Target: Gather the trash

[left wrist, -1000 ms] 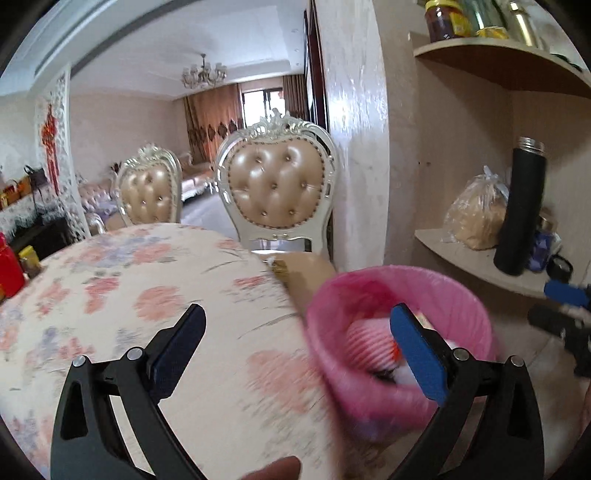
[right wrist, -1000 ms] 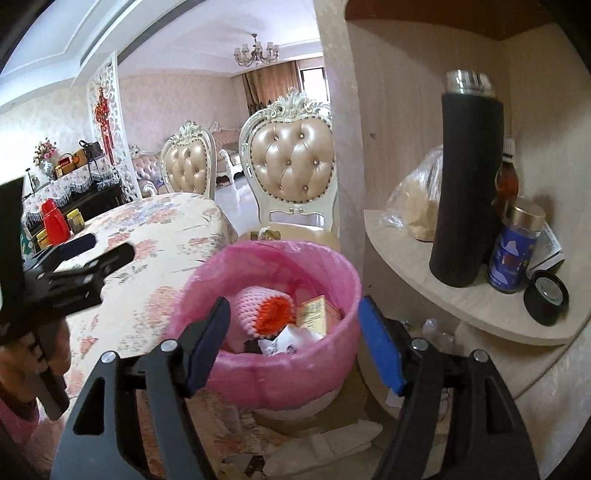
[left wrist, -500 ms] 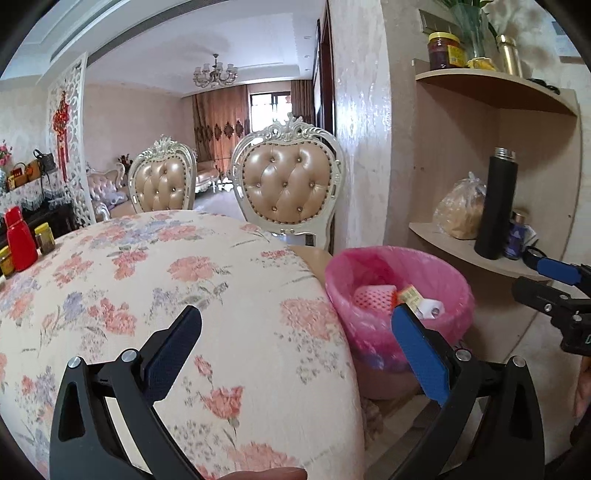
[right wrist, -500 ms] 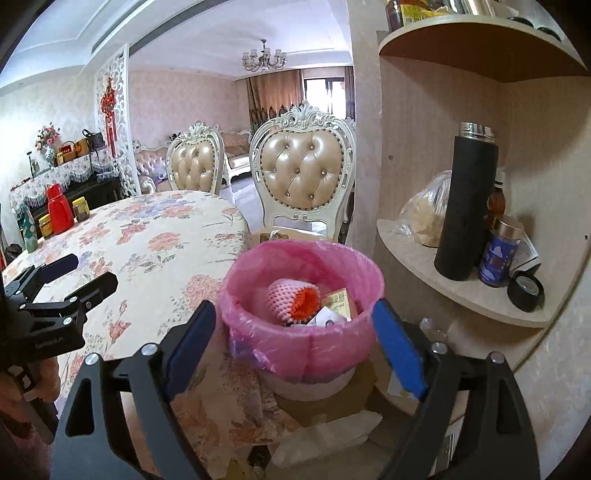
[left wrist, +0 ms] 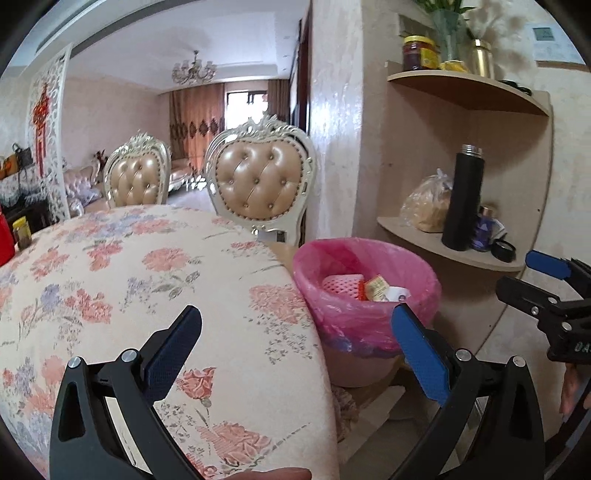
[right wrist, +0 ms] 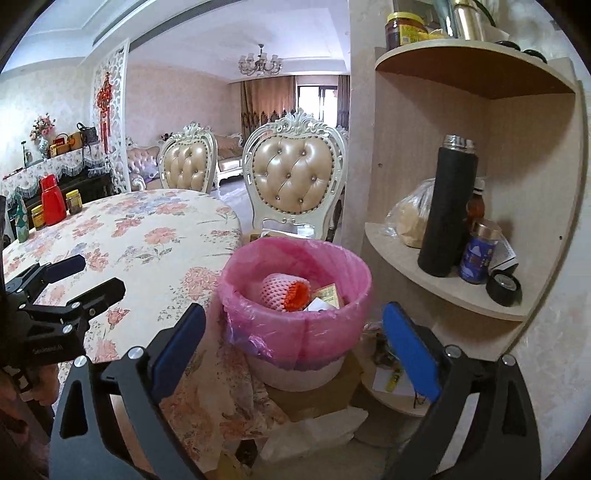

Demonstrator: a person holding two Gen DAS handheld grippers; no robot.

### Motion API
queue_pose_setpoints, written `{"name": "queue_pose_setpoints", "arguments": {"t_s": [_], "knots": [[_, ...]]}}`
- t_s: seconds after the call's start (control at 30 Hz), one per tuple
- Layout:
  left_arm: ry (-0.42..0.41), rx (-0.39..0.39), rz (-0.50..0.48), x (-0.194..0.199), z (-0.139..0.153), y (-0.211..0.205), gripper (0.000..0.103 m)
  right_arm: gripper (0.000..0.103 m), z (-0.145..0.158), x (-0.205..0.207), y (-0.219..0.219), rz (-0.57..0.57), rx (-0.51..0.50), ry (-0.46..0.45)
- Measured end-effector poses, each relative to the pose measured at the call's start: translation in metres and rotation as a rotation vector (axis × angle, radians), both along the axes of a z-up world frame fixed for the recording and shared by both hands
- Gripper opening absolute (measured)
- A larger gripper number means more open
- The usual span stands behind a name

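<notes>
Bin (right wrist: 295, 321), pink-lined, holds foam net (right wrist: 284, 291) and scraps; left gripper (left wrist: 295, 332) open, empty; right gripper (right wrist: 293, 332) opening, empty.

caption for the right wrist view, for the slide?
Right gripper, fingers opening and empty, faces the pink-lined trash bin holding foam netting beside the floral table.

Bin (right wrist: 295, 332) base: hidden by the pink liner (right wrist: 325, 254), lower centre.
Red bottle (left wrist: 4, 240): cut off at left edge.
Jar labels (right wrist: 406, 35): too small to be read, upper right.
</notes>
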State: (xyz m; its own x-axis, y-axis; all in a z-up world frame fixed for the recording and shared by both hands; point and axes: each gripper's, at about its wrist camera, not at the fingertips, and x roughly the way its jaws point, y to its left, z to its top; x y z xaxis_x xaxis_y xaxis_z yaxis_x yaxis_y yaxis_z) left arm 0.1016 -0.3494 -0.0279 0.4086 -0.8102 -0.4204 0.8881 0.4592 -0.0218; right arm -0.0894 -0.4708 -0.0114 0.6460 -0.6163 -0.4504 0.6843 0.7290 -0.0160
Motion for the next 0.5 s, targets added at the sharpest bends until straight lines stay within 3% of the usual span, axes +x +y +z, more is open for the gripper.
{"name": "queue_pose_setpoints", "arguments": {"t_s": [0.5], "knots": [[-0.019,-0.005,-0.015,-0.0048,0.0028,0.0033,0.096,0.097,0.0023,-0.006,0.0009,-0.008,-0.008,-0.008]]}}
